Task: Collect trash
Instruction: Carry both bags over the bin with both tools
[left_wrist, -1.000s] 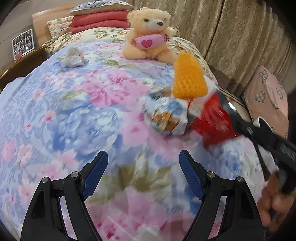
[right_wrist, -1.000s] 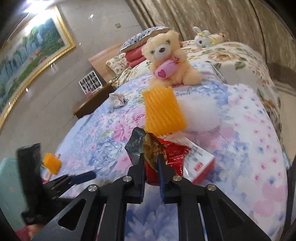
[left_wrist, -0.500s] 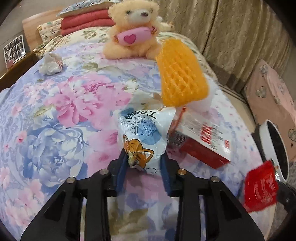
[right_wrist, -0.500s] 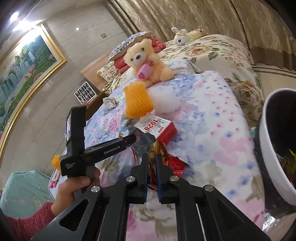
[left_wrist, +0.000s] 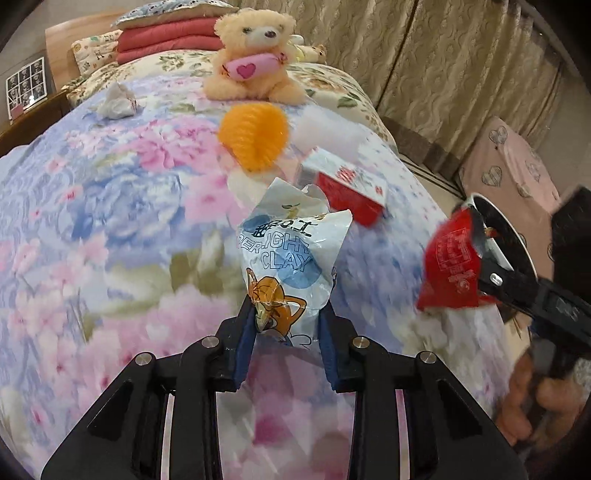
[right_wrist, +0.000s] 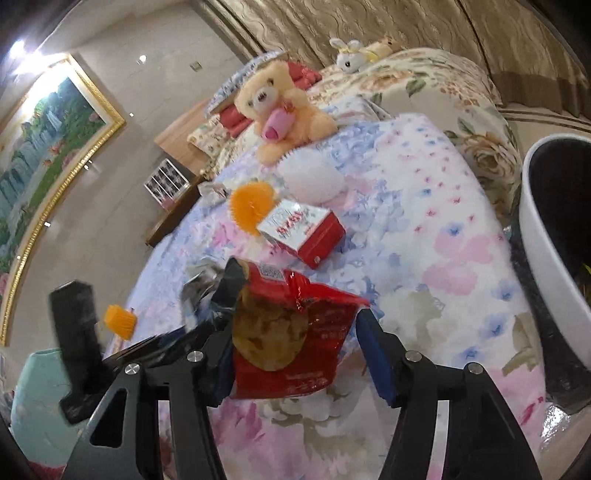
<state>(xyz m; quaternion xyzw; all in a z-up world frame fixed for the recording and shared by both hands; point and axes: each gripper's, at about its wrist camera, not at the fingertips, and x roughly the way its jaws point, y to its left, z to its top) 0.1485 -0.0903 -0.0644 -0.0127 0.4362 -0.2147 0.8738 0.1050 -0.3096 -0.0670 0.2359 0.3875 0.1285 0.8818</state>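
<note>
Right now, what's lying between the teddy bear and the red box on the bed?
An orange foam net and white fluff, seen in both wrist views.

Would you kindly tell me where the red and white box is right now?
The red and white box lies on the floral bedspread, right of the orange foam net, beyond the clay packet.

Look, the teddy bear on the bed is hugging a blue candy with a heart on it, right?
Not quite. The candy that the teddy bear hugs on the bed is pink, not blue; its heart is darker pink. The left wrist view shows it.
</note>
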